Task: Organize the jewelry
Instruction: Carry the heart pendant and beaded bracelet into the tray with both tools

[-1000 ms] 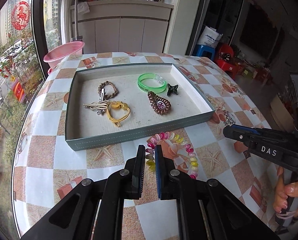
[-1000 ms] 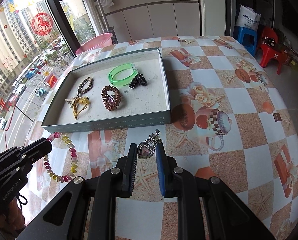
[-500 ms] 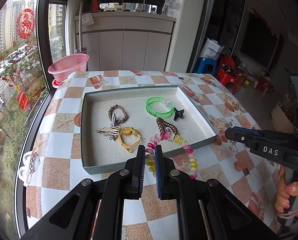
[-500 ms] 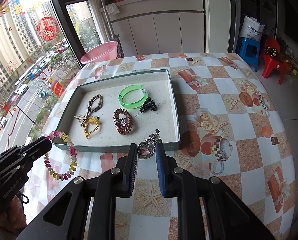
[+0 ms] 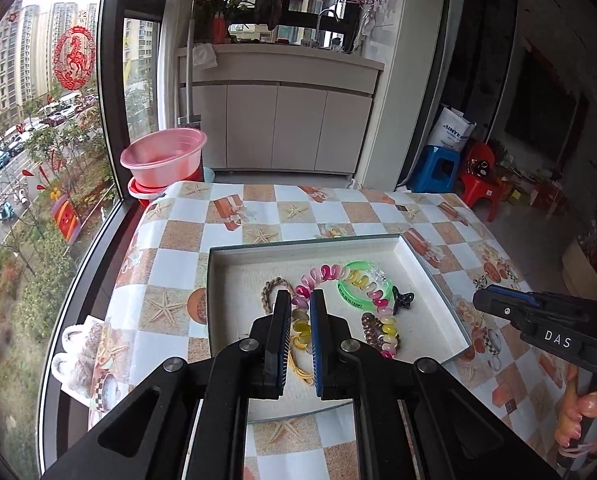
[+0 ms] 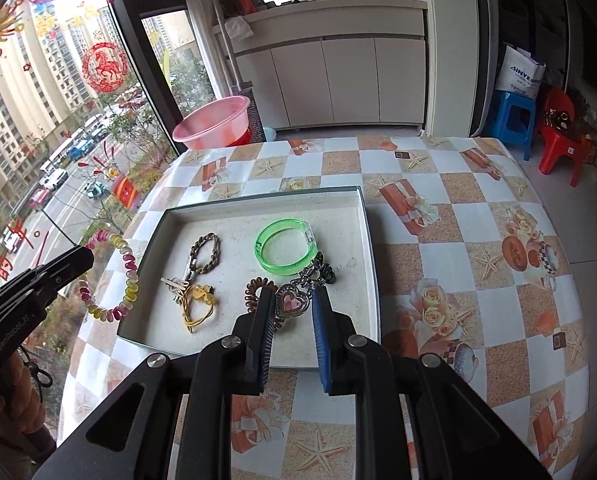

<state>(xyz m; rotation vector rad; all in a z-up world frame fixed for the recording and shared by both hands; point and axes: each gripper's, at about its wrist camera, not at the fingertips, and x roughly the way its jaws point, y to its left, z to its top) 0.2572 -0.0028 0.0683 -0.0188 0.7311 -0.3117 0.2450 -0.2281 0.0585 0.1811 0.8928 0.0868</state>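
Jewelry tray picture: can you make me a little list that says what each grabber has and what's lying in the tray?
left gripper: shut on beaded bracelet, hanging over the tray
right gripper: shut on heart pendant
tray: green bangle, brown coil hair tie, black hair clip, braided bracelet, yellow cord bracelet
tray sits on: table

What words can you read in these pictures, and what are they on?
"DAS": on the right gripper.
"GenRobot.AI": on the left gripper.
"SINYE...", cut off: on the white bag.
Print on the green bangle: too small to read.
Red window sticker: a horse picture, its characters too blurred to read.
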